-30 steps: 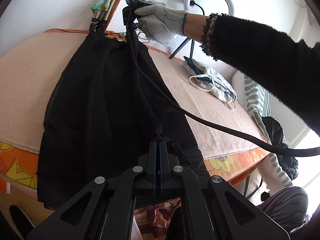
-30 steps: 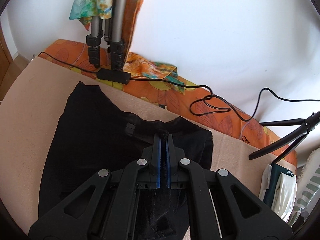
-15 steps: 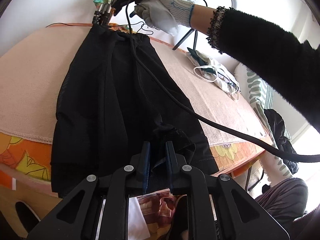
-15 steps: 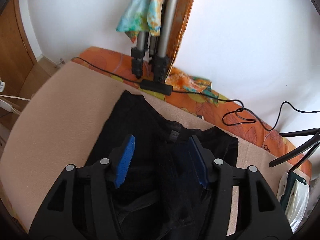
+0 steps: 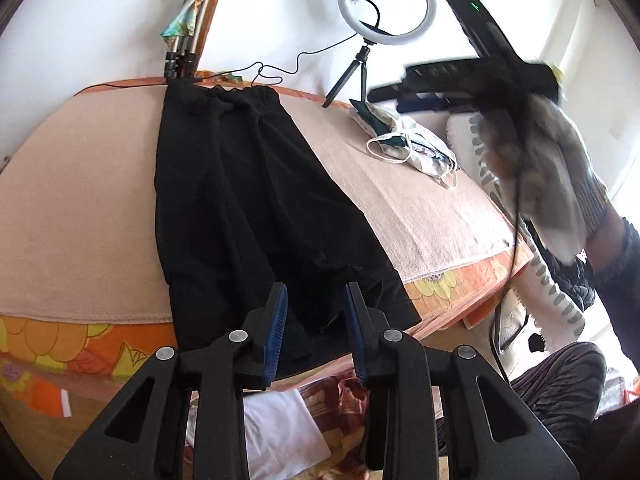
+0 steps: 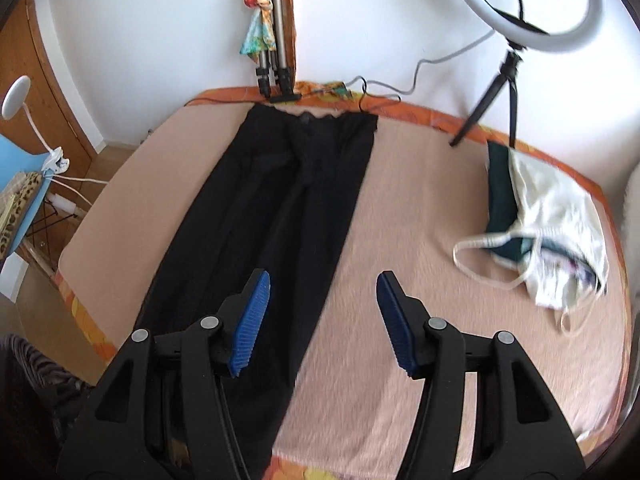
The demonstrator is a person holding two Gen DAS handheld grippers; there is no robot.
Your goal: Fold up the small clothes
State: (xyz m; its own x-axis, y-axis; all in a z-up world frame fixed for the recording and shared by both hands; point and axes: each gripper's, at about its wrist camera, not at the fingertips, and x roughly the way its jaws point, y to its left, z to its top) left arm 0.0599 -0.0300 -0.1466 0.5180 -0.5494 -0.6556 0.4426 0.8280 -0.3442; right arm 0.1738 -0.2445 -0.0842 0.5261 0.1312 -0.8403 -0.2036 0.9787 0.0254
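Black trousers (image 5: 248, 200) lie stretched lengthwise on the beige-covered table, waistband at the far edge, leg ends hanging over the near edge. They also show in the right wrist view (image 6: 280, 208). My left gripper (image 5: 314, 304) is open and empty, just above the leg ends at the near edge. My right gripper (image 6: 322, 300) is open and empty, held well above the table, right of the trousers. In the left wrist view it (image 5: 424, 92) shows blurred at the right, in a gloved hand.
A pile of white and dark green small clothes (image 6: 540, 216) lies at the table's right side, also in the left wrist view (image 5: 408, 148). A ring light on a tripod (image 6: 520, 12) and a folded tripod (image 6: 276, 64) stand at the far edge. A cable (image 6: 384, 92) runs there.
Both grippers opened and let go of the trousers. The right gripper lifted from the waistband and pulled back to the right. The left gripper drew back slightly at the leg ends.
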